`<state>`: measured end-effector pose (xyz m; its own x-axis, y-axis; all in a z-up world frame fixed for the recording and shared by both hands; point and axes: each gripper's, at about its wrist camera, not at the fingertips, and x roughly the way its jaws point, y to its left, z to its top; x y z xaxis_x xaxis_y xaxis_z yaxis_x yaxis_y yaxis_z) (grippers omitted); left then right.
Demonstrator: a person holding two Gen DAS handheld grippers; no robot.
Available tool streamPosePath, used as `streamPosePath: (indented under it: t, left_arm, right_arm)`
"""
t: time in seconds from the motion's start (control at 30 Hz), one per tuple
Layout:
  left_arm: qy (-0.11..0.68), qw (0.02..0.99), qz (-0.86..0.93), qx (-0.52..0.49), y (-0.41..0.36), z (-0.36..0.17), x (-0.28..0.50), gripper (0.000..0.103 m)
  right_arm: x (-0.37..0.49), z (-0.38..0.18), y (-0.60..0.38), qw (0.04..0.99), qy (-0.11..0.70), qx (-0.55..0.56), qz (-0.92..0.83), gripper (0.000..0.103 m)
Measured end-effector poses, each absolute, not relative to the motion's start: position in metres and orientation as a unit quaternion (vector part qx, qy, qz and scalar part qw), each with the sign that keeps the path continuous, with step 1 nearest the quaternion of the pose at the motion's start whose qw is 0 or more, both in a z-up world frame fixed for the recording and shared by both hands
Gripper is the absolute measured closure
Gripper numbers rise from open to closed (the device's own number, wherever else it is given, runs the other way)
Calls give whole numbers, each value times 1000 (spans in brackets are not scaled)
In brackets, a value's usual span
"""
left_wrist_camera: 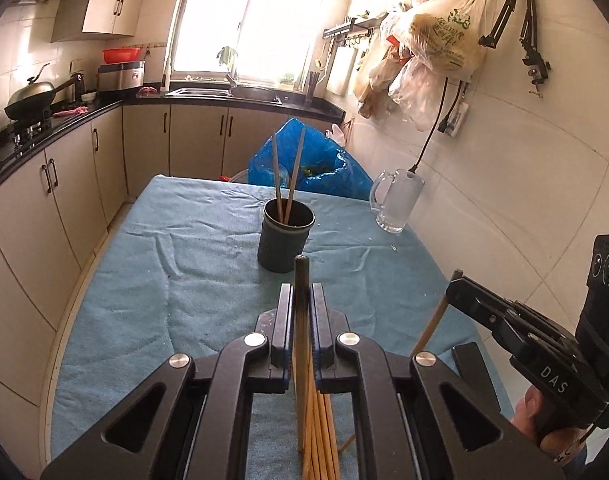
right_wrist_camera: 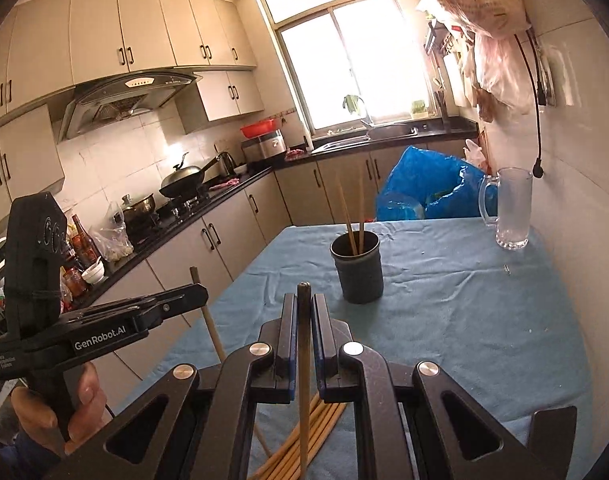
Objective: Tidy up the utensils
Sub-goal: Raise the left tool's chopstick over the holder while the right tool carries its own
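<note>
My left gripper is shut on one wooden chopstick that stands upright between its pads, dark tip up. My right gripper is likewise shut on a single chopstick. Each gripper shows in the other's view: the right gripper at the right, the left gripper at the left. A dark round holder stands mid-table ahead of both grippers, with two chopsticks leaning in it. A loose bundle of chopsticks lies on the cloth beneath the grippers.
A blue cloth covers the table. A glass mug stands at the far right near the tiled wall. A blue plastic bag sits behind the table. Kitchen counters and cabinets run along the left.
</note>
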<state>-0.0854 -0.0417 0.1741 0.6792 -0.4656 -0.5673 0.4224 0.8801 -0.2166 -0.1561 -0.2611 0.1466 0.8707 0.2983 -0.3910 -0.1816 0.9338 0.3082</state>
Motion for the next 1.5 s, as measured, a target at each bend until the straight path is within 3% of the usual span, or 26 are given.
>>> streamPosePath:
  t: [0.77, 1.5]
  left_arm:
    - [308, 917, -252, -21, -50, 190, -90, 96]
    - [285, 926, -246, -11, -69, 239, -41, 96]
  right_arm:
    - [-152, 157, -270, 959, 208, 143, 131, 95]
    - [-106, 216, -289, 975, 164, 124, 88, 95]
